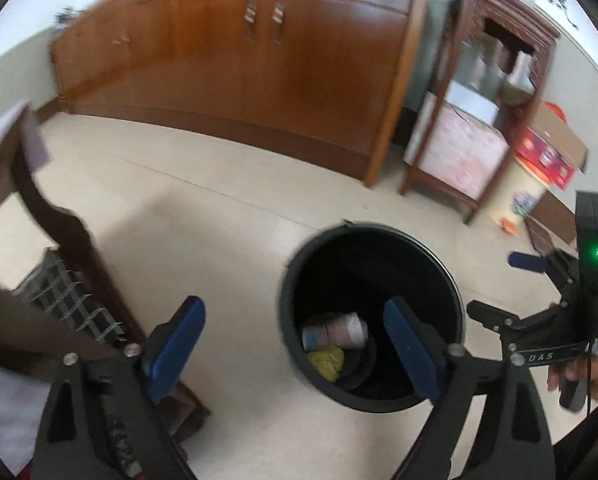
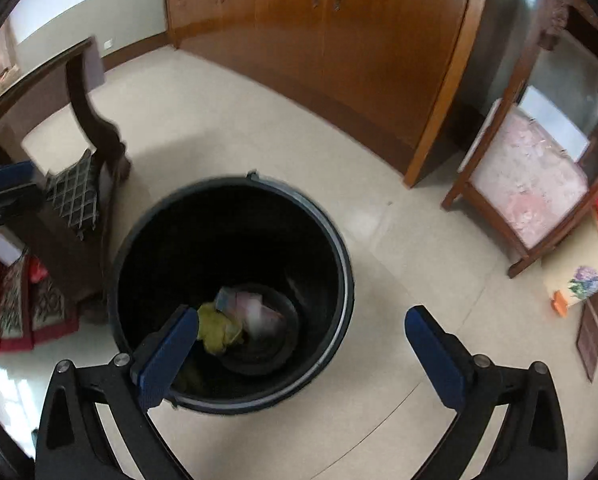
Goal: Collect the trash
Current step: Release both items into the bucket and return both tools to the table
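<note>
A black round trash bin stands on the pale tiled floor; it also shows in the right wrist view. At its bottom lie a crumpled yellow piece and a pink and white package, also seen in the right wrist view as the yellow piece and the package. My left gripper is open and empty, above the bin's left side. My right gripper is open and empty above the bin's near rim. The right gripper's body shows at the right of the left wrist view.
A long wooden cabinet runs along the far wall. A dark wooden stand with a pink cloth sits right of it, with boxes beside. A dark wooden table leg and checked cloth are left of the bin.
</note>
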Demonstrator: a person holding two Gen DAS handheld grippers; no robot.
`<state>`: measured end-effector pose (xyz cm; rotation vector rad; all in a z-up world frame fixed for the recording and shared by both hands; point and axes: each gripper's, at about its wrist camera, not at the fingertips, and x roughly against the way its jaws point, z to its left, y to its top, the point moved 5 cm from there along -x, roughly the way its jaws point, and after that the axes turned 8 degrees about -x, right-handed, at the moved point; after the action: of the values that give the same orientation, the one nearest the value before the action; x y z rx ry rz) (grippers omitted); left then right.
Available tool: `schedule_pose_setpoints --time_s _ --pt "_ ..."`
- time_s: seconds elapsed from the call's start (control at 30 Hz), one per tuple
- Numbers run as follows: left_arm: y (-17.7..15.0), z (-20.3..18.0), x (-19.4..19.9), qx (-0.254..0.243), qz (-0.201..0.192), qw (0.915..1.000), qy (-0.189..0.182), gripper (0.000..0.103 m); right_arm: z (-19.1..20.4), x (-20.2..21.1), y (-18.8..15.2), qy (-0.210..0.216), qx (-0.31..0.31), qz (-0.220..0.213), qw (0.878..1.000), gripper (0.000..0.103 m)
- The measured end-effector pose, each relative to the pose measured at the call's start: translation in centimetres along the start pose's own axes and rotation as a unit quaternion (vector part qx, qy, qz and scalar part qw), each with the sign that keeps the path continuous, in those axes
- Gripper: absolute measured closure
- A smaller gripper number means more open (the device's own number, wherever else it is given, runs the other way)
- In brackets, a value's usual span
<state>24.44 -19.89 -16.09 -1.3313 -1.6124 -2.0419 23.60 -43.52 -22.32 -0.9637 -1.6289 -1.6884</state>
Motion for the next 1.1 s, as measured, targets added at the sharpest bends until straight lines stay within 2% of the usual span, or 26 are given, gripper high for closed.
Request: schedule_pose_setpoints --time_s 0.2,0.3,0.43,0.7,0.8,0.97,1.03,1.1 --pt "-0.5 1.8 3.8 0.026 -0.018 0.9988 0.038 0.01 4.0 3.7 1.9 0.021 0.003 -0.04 0.999 0.0" --pt "-1.0 3.3 7.1 0.039 -0.031 0.9969 0.061 0.01 6.0 5.1 2.7 0.032 0.004 -0.057 0.998 0.0" --pt "-1.3 5.0 8.8 0.05 -0.038 0.9946 0.082 0.01 8.9 7.8 3.6 0.046 0.012 -0.084 0.995 0.0" --pt "-3.2 9.7 14.7 0.091 -0.061 0.985 0.133 0.01 17.5 14.3 4.6 0.09 0.037 -0.133 0.986 0.0" --pt "-4.6 12.6 17.4 0.117 -0.072 0.9762 0.168 0.01 21.0 16.1 5.1 0.11 0.055 -0.154 0.98 0.0" --pt "-7.9 17.7 22.2 0.17 -0.089 0.9558 0.222 0.01 26.7 18.1 5.4 0.151 0.091 -0.17 0.97 0.0" --pt "-9.5 19.6 23.9 0.189 -0.09 0.945 0.251 0.01 29.4 18.6 5.3 0.169 0.109 -0.173 0.964 0.0" --pt "-11.2 21.4 25.5 0.206 -0.09 0.9301 0.29 0.01 32.1 18.9 5.0 0.189 0.132 -0.166 0.959 0.0"
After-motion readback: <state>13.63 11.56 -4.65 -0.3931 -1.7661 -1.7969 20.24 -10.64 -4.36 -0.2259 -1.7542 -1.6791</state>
